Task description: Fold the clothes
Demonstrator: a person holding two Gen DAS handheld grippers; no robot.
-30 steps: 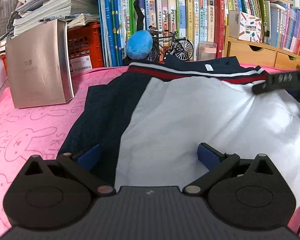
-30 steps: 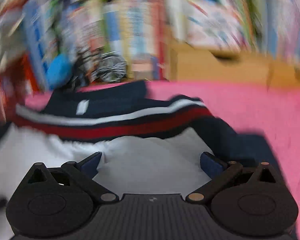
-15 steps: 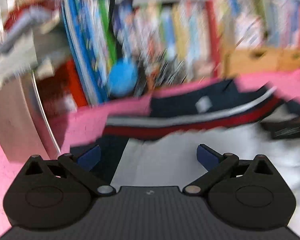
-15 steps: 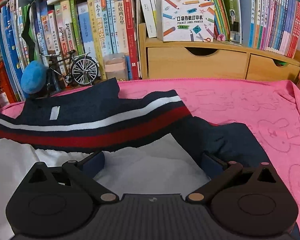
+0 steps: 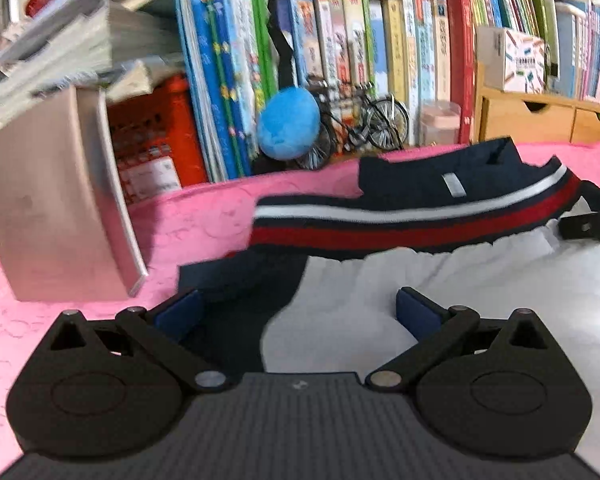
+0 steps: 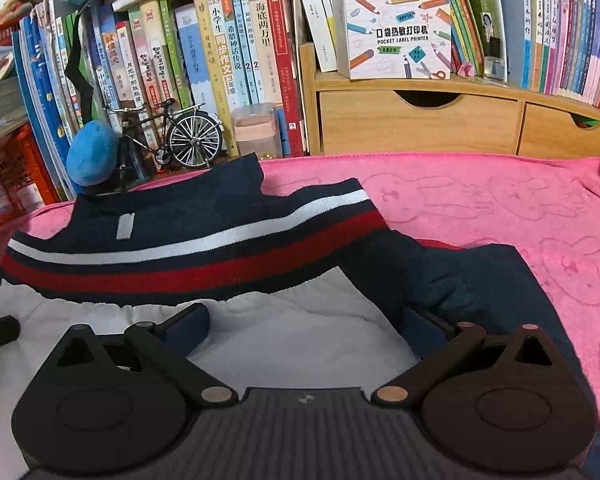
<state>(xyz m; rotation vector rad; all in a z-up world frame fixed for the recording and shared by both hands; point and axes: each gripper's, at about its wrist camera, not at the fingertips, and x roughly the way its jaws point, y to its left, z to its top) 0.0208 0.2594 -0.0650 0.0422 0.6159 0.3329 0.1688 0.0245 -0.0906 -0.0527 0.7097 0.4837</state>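
Observation:
A navy garment (image 5: 412,188) with a white and a red stripe and a white lining (image 5: 480,292) lies on the pink towel (image 5: 204,220). My left gripper (image 5: 296,312) hovers open over the garment's left part, where navy cloth meets the lining, nothing between its fingers. In the right wrist view the same garment (image 6: 188,220) spreads ahead, its navy sleeve (image 6: 472,280) to the right. My right gripper (image 6: 308,324) is open above the white lining (image 6: 292,320), its right finger by the sleeve. The tip of the right gripper shows at the left wrist view's right edge.
A silver box (image 5: 56,200) stands on the towel at the left. Behind are a red crate (image 5: 156,136), a blue plush ball (image 5: 288,124), a model bicycle (image 6: 172,136), rows of books (image 6: 220,48) and a wooden drawer unit (image 6: 420,120). Bare pink towel (image 6: 500,200) lies right.
Both grippers have shifted forward and lower toward the striped hem. The left view swung fast and blurred, then settled. Both stay open.

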